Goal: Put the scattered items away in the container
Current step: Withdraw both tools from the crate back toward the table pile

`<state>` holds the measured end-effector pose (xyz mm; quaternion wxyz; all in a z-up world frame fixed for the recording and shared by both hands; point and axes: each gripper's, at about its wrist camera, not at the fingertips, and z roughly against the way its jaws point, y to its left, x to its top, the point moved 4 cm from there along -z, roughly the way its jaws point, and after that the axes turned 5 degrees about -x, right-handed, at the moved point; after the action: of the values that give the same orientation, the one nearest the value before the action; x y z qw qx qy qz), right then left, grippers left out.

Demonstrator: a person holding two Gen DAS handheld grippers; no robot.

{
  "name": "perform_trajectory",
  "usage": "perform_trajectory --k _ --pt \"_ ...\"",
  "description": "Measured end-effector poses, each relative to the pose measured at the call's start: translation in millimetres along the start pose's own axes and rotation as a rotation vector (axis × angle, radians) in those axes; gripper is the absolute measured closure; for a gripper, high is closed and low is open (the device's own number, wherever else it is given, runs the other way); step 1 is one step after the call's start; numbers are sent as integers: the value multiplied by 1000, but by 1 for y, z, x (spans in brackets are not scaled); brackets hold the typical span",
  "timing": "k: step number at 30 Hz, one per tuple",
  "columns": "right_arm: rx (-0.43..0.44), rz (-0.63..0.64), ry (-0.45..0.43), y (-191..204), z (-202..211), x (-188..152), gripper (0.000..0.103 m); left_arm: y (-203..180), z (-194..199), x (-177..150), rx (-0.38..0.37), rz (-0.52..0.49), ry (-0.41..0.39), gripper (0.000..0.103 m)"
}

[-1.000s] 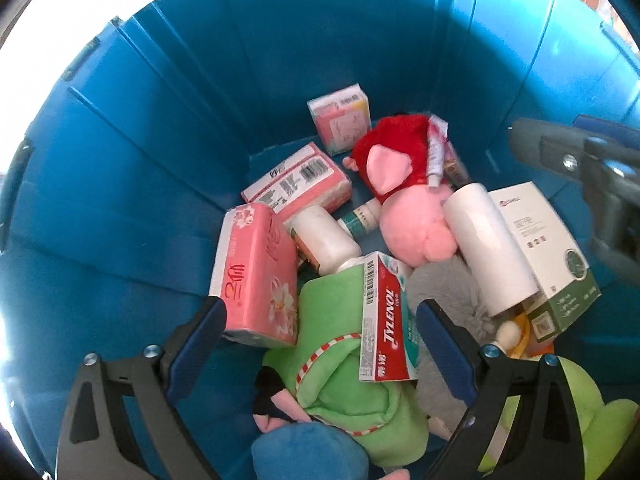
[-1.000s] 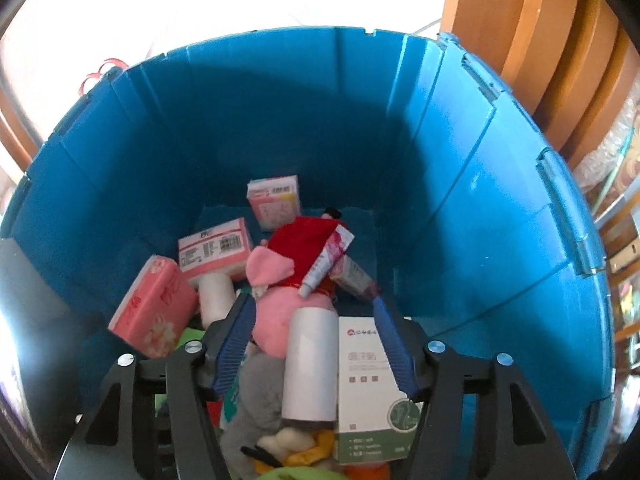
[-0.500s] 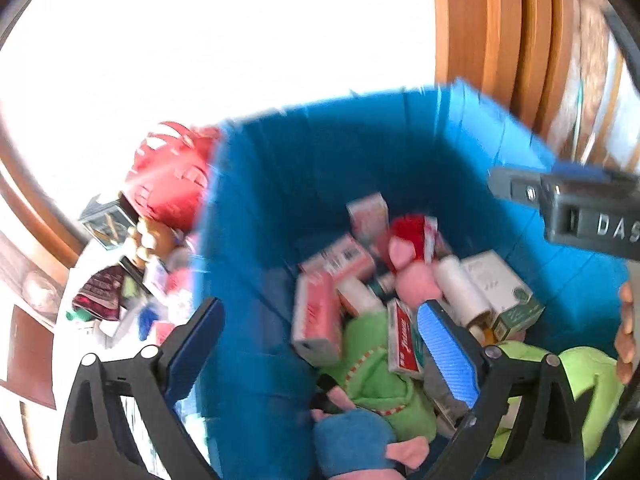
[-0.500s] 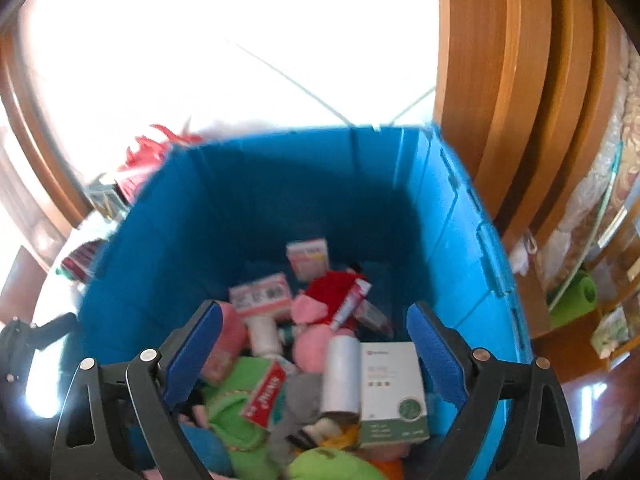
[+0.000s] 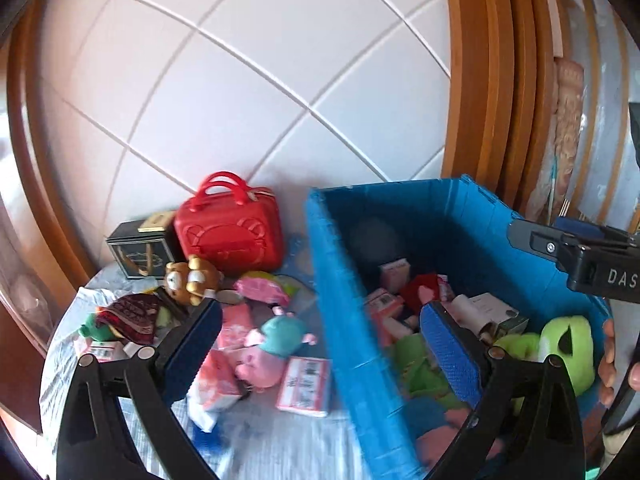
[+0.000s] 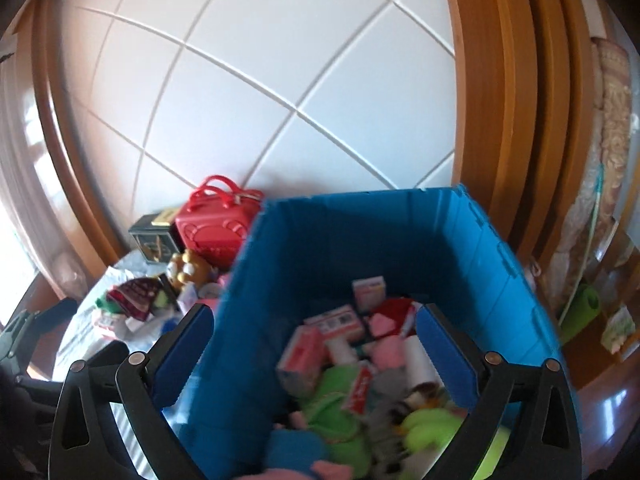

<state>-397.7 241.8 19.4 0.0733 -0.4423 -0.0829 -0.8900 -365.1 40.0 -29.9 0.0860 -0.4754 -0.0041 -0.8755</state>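
The blue bin [image 5: 384, 194] stands on the right, holding plush toys, pink tissue packs, a white roll and small boxes. To its left, scattered on a pale cloth [image 5: 276, 448], lie a red case [image 5: 230, 236], a black box [image 5: 138, 254], a brown bear plush [image 5: 192, 276], a pink pig plush [image 5: 268, 354] and a pink tissue pack [image 5: 304, 388]. My left gripper [image 5: 320, 348] is open and empty, raised over the bin's left wall. My right gripper [image 6: 316, 360] hangs above the bin [image 6: 360, 220]; its jaws are opening, with nothing held between them.
White floor tiles [image 5: 240, 80] spread out behind everything. Wooden frames [image 5: 492, 80] rise at the right and curve along the left edge. A person's hand [image 5: 610, 360] shows at the right edge of the left wrist view.
Both grippers rose up and back out of the bin. The left view swung left, revealing the scattered items on the cloth. The right gripper's jaws spread wider, away from the white roll.
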Motion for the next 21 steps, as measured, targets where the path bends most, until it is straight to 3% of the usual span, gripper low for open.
perform_trajectory --k 3,9,15,21 --pt "15 -4 -25 53 12 -14 0 58 16 -18 28 19 -11 2" --pt "65 -28 -43 155 15 -40 0 156 18 -54 31 72 72 2" --pt "59 -33 9 210 -13 -58 0 217 8 -82 78 119 93 2" --pt "99 17 87 246 -62 -81 0 256 -32 -111 144 192 149 2"
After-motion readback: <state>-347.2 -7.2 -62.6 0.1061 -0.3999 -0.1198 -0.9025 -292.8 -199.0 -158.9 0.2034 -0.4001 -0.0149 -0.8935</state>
